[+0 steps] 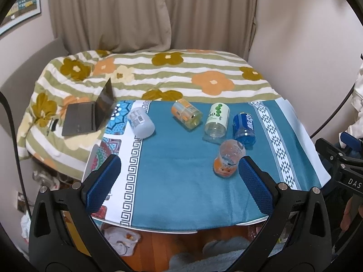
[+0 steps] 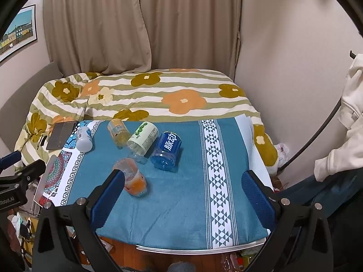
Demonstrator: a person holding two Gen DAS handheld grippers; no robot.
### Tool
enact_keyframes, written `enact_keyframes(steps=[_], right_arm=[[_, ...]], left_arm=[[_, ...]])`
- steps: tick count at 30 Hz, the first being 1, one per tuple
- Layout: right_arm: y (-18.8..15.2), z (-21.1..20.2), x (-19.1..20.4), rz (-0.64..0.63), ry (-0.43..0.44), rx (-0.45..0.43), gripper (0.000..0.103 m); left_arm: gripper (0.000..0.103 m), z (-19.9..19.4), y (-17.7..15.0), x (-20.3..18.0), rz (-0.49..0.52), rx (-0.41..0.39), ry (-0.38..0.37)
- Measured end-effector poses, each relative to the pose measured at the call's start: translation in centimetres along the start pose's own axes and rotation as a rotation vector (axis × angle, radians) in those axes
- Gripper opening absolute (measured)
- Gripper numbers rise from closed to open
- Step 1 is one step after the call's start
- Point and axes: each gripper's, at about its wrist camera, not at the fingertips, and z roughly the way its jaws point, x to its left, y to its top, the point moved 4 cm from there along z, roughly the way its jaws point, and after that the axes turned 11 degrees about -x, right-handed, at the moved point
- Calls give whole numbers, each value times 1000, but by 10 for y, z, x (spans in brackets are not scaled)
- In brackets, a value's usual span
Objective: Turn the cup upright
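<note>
Five cups on bench (image 1: pixel 181 192), blue cloth. Nearest: orange cup (image 1: pixel 228 158), lower right of centre in left view, on its side or inverted, cannot tell. Left gripper (image 1: pixel 179 179) and right gripper (image 2: pixel 181 192) both spread wide, empty, hovering short of cups. Advice: square fingers across orange cup body, grip mid-wall, lift slightly before rotating, avoid nudging blue cup (image 1: pixel 244 127) behind.

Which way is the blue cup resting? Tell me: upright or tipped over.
Tipped over. The blue cup lies on its side on the teal cloth, label facing up, one end toward the camera. Neither claw touches it.
</note>
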Motion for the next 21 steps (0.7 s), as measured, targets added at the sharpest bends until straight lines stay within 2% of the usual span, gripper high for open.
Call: enact_keyframes(steps=[21], right_arm=[[1, 8, -3, 0, -8, 6, 103]], left_arm=[[103, 4, 2, 0, 3, 1, 2]])
